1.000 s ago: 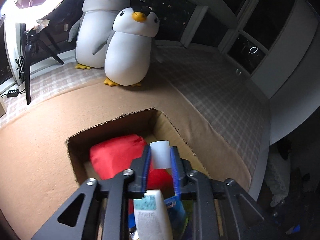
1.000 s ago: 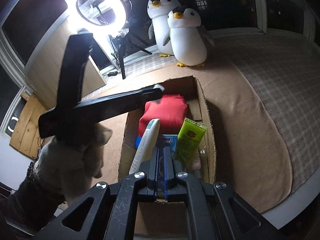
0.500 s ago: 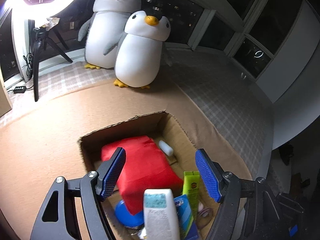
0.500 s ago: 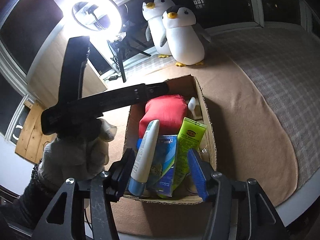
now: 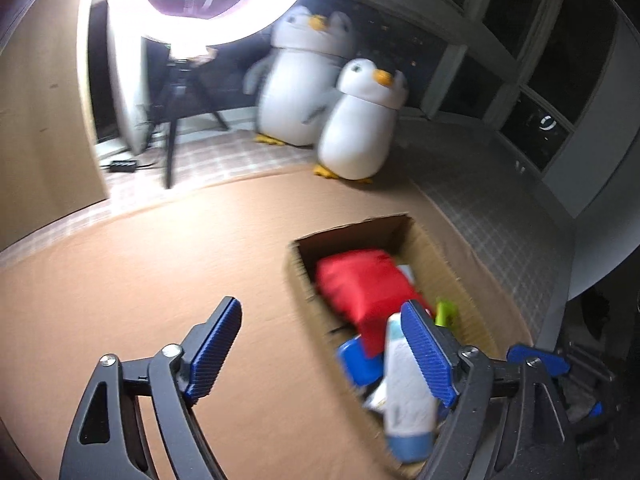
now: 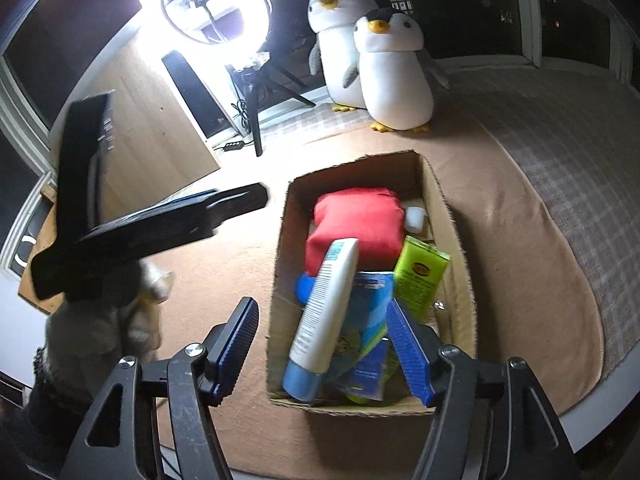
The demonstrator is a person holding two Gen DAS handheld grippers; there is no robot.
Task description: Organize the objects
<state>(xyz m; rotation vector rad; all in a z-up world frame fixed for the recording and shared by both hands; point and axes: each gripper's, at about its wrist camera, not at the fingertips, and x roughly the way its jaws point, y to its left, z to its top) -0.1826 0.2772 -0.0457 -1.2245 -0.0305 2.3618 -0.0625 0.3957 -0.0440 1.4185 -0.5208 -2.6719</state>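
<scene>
A cardboard box (image 6: 460, 240) sits on the tan blanket and also shows in the left wrist view (image 5: 440, 256). It holds a red pouch (image 6: 356, 220), a white tube with a blue cap (image 6: 324, 312), a blue packet (image 6: 364, 320), a green tube (image 6: 420, 276) and a small white bottle (image 6: 414, 218). My right gripper (image 6: 324, 348) is open and empty above the box's near end. My left gripper (image 5: 320, 352) is open and empty, to the left of the box over the blanket; its body (image 6: 160, 228) shows in the right wrist view.
Two plush penguins (image 6: 384, 64) stand at the back. A ring light on a tripod (image 6: 216, 8) stands at the back left beside a wooden panel (image 6: 152, 120). A checked cover (image 6: 560, 152) lies to the right, ending at the bed edge.
The left gripper opened, left the small white bottle in the box, then swung left away from it. The right gripper opened and drew back a little.
</scene>
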